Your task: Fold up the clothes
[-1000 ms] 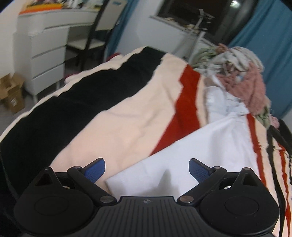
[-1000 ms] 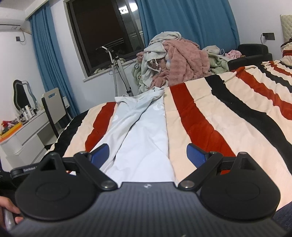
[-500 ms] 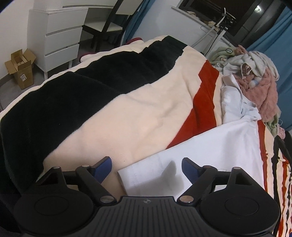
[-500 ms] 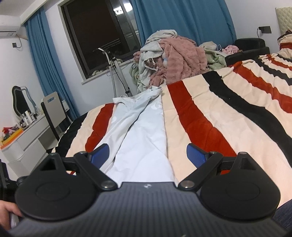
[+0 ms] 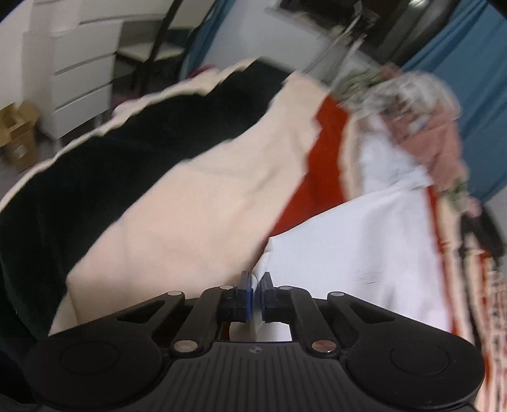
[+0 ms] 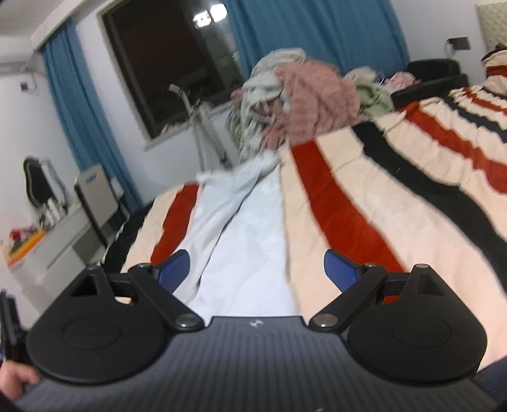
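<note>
Left gripper (image 5: pixel 256 285) pinched tight on the near corner of the white garment (image 5: pixel 364 247), blue pads (image 5: pixel 245 293) pressed together with a fold of white cloth drawn up between them. Right gripper (image 6: pixel 256 269) spread wide, nothing between its blue pads (image 6: pixel 340 269), hanging above the near end of the same garment (image 6: pixel 247 260) without touching it.

Garment laid out long on the striped blanket (image 6: pixel 364 215) (cream, red and black bands), narrow end reaching toward the pile of clothes (image 6: pixel 301 98) heaped at the far edge of the bed. In the left wrist view, spread flat to the right of the pinched corner, over cream and red bands of the blanket (image 5: pixel 190 206), with a small dark mark on the cloth near the gripper. Pile (image 5: pixel 412 104) blurred there, pink and grey pieces on top.

Beyond the bed: blue curtains (image 6: pixel 317 28) on both sides of a dark window (image 6: pixel 171 63), a white dresser (image 5: pixel 79 73) with a chair (image 5: pixel 155 47) beside it, a cardboard box (image 5: pixel 17 133) on the floor. Part of a hand (image 6: pixel 14 378) at the lower left edge of the right wrist view. Both views smeared by motion, so fine detail on the garment not readable.
</note>
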The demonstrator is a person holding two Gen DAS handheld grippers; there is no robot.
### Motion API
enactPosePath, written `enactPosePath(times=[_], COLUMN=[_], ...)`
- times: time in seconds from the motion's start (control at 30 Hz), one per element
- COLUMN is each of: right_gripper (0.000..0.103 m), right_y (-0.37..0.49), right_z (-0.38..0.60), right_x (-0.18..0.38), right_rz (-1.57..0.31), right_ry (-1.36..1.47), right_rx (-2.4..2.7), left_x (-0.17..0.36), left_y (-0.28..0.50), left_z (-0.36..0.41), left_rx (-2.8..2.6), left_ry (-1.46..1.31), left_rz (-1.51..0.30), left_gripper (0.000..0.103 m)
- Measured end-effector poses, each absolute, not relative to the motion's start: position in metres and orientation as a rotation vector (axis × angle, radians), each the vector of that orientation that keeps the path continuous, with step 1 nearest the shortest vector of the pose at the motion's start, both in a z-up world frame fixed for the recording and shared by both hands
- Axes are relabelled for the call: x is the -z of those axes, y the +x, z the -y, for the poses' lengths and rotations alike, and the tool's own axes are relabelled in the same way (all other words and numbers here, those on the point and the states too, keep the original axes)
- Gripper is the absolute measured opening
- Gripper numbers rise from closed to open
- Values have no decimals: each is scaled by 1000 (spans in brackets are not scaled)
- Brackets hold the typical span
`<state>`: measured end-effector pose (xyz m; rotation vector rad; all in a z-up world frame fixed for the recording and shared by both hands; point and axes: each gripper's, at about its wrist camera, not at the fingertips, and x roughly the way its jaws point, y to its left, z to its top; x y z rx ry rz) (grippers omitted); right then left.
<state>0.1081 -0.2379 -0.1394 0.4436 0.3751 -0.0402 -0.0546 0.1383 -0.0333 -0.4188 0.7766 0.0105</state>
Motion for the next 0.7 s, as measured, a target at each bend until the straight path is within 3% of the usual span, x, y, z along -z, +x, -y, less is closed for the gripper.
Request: enactPosePath(times=[0.17,0.3,0.47,0.67,0.7], right_gripper=[93,93,93,93,93], right_y=[103,104,107,126,130], right_z=[270,279,281,284,283], right_x=[136,141,146,171,176], right_rz=[-353,-365,-388,-551,-586], right_ry=[555,616,631,736,759], right_rx=[33,21,26,-18,-34], left_x=[-13,-21,8,36,34], left_y=[-108,-138,-141,-118,-115], left_z=[-84,-27,34,32,24], left_rx=[215,432,564,646,646], left_ry=[-180,-51,46,-51,-93], left_rz=[-586,-616,-727,-922,-926], left_gripper=[5,5,6,27,37])
